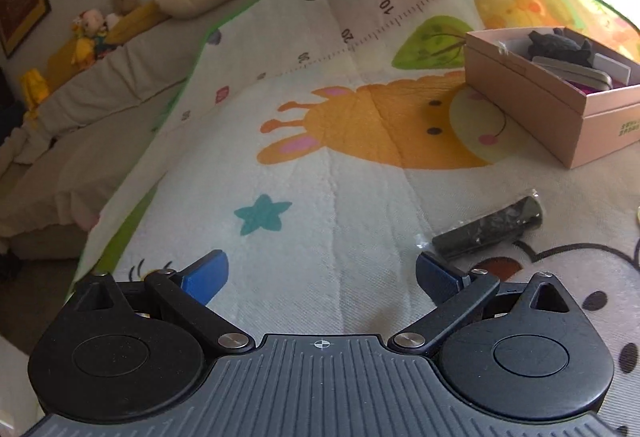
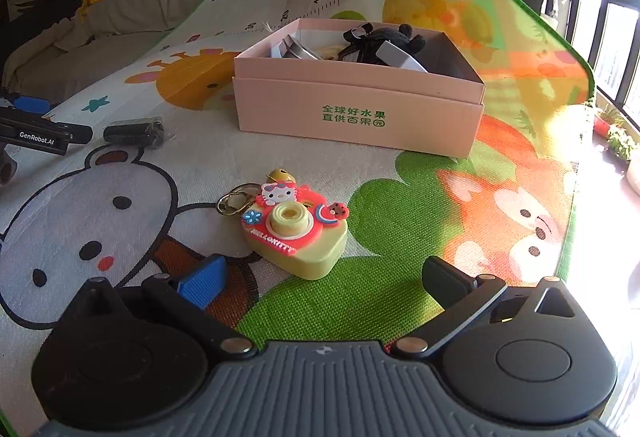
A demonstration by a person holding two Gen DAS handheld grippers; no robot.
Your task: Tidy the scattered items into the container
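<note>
A pink cardboard box stands on the cartoon play mat and holds several dark and grey items; in the left wrist view the box is at the far right. A black item in clear wrap lies just ahead and right of my open left gripper, whose fingers hold nothing. In the right wrist view that wrapped item lies next to the left gripper's tip. A toy camera keychain, yellow and pink with a gold ring, rests just ahead of my open, empty right gripper.
The play mat has a green border. A sofa with plush toys and pillows runs along the back left. Windows and potted plants are beyond the mat's right edge.
</note>
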